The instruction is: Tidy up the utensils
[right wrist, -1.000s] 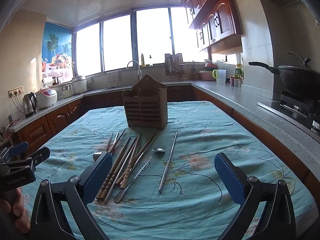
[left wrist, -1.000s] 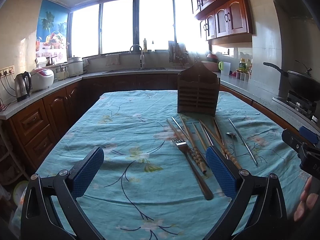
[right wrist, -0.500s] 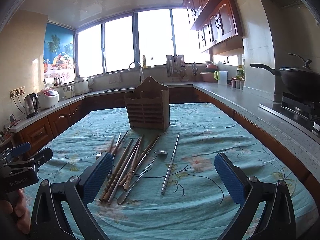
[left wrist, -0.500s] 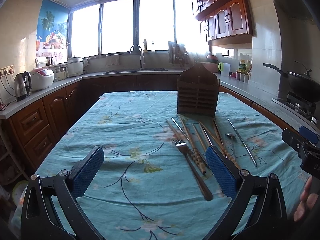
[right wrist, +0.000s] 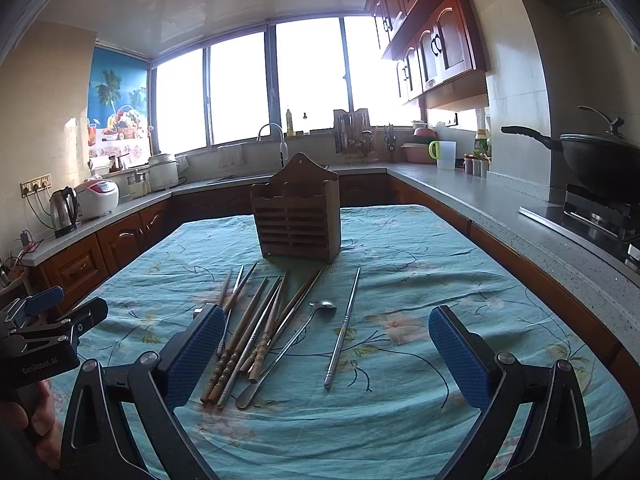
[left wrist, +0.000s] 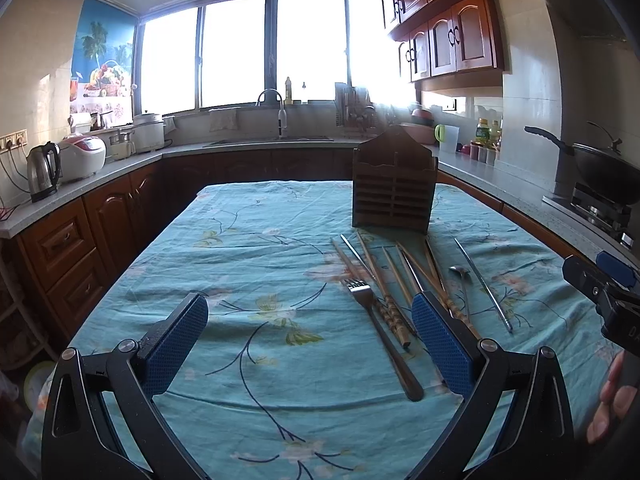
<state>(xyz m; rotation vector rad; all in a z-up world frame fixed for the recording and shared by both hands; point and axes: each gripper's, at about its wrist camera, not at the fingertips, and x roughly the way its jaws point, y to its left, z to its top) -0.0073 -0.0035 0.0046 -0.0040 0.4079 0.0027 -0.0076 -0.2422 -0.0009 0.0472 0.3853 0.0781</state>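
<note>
Currently both tools idle above the counter (left wrist: 248,264), nothing gripped. My left tool (left wrist: 310,344) has its blue pads wide apart, low in the frame; my right tool (right wrist: 326,354) is likewise spread, empty, low centre of its view. I hold them off the cloth, I judge, to pick a first target before committing.

Utensils lie loose in a fan at centre frame, handles toward me, tips toward the wooden holder (right wrist: 298,216). That layout suits an end-on grab and a short carry into the holder.

Materials:
- wooden chopsticks (right wrist: 240,336): slim brown rods, turned ridges near the butt ends, several overlapping. Expect them to roll.
- fork (left wrist: 374,312): metal, four tines, long dark handle, at the left edge of the fan in the left view.
- spoon (right wrist: 304,324): small shiny bowl, thin long stem.
- metal chopstick (right wrist: 344,328): single steel rod, lying apart to the right of the spoon.
- holder: dark slatted wood, peaked back, upright; compartments possibly three, view too dim to confirm.

Counter covering is soft teal floral fabric, wrinkled.
</note>
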